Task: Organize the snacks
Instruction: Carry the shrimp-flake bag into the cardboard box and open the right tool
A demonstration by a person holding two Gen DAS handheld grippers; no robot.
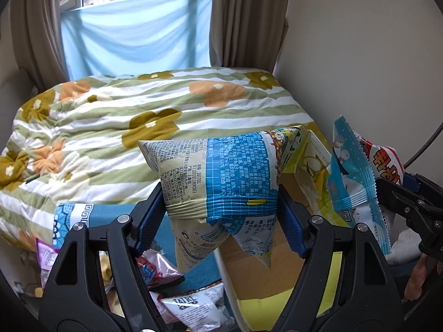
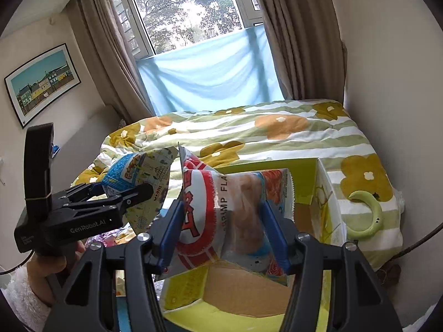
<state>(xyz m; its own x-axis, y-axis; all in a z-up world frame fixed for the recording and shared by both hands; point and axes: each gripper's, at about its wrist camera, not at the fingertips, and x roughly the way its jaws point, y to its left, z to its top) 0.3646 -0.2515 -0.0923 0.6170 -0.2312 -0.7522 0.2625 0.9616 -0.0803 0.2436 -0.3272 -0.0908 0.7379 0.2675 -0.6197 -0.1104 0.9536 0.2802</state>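
Lying crosswise in left tongs (image 1: 221,207): blue-yellow snack bag (image 1: 216,171).

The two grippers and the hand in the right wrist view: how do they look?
Both the left gripper and the right gripper are black plastic with silver pivot bolts and blue ribbed pads. The left body bears white "GenRobot.AI" lettering. The hand wears a fluffy white sleeve.

Floral-quilted bed (image 2: 277,135), curtained window (image 2: 188,8), framed picture (image 2: 41,83), pale walls (image 1: 360,55)
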